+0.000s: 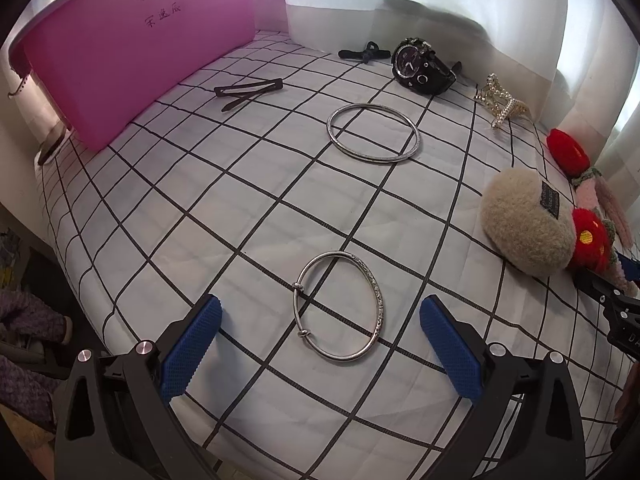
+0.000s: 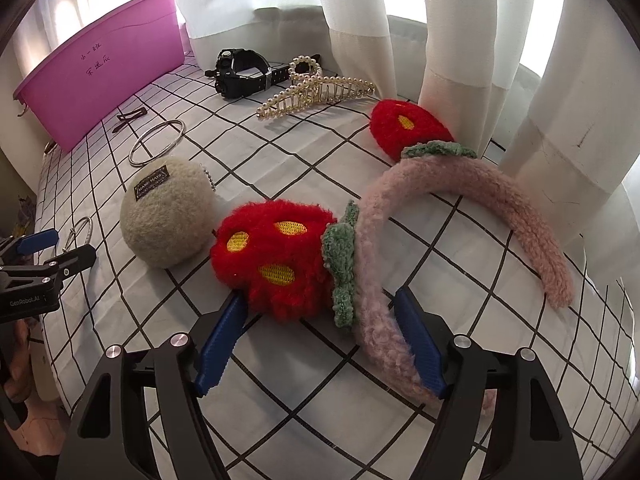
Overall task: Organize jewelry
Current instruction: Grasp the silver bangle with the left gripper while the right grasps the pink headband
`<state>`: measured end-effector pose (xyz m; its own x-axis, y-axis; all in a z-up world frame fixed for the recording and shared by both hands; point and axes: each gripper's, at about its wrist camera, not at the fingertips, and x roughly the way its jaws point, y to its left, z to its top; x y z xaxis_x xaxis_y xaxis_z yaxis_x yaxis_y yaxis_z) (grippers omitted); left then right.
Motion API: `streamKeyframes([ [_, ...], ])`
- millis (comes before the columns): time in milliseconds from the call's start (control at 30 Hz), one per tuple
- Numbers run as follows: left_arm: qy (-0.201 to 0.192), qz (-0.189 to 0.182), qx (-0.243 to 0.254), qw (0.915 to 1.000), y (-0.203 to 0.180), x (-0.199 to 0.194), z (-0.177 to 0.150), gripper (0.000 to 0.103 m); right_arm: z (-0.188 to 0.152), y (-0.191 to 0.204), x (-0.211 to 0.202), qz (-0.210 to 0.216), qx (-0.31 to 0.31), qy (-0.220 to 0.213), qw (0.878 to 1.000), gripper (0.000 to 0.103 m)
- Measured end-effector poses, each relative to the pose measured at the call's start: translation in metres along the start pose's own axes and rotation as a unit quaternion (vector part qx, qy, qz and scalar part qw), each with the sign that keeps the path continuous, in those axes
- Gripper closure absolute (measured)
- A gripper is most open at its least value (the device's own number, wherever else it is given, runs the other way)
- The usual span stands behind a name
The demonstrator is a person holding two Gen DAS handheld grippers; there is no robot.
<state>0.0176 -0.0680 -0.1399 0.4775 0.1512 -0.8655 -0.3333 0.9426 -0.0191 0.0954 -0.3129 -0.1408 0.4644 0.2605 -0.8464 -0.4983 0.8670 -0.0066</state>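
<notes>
Left tool point(image 1: 320, 344): released | bangle point(image 1: 338, 306) between fingers, untouched, on cloth point(image 1: 200, 220)

Headband's point(image 2: 460, 184) near end behind tool point(image 2: 320, 340)

Your right gripper point(image 2: 320, 336) stands with its jaws apart around the pink fuzzy headband point(image 2: 472, 184): the red flower point(image 2: 276, 252) sits between the blue pads, the band running against the right pad point(image 2: 420, 344). Ahead to the left lies a beige plush ball point(image 2: 168, 216); farther ahead, a pearl hair claw point(image 2: 316, 92), a black watch point(image 2: 240, 68) and a pink bin point(image 2: 100, 68).
</notes>
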Motion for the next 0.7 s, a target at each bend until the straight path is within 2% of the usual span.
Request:
streamKeyframes([
  [100,-0.005,0.001,-0.003,1.0,0.0,0.0,0.0,0.005,0.0,0.006,0.003,-0.016,-0.002,-0.002,1.0,0.025],
  [333,-0.012,0.0,-0.003,0.9999,0.0,-0.002,-0.003,0.007,-0.001,0.01,0.003,-0.022,0.011,-0.016,1.0,0.026],
  [433,-0.015,-0.001,0.001,0.9999,-0.003,-0.005,-0.005,0.011,-0.002,0.011,0.003,-0.022,0.011,-0.018,1.0,0.026],
  [500,-0.016,-0.002,0.004,0.9999,-0.005,-0.006,-0.005,0.015,-0.002,0.012,0.002,-0.02,0.01,-0.018,1.0,0.029],
  [567,-0.016,-0.004,0.007,0.9998,-0.006,-0.007,-0.005,0.018,-0.002,0.015,0.0,-0.018,0.006,-0.018,1.0,0.037],
  [700,-0.02,-0.01,0.016,0.9996,-0.012,-0.01,-0.005,0.032,-0.002,0.022,-0.002,-0.015,-0.003,-0.019,1.0,0.051],
])
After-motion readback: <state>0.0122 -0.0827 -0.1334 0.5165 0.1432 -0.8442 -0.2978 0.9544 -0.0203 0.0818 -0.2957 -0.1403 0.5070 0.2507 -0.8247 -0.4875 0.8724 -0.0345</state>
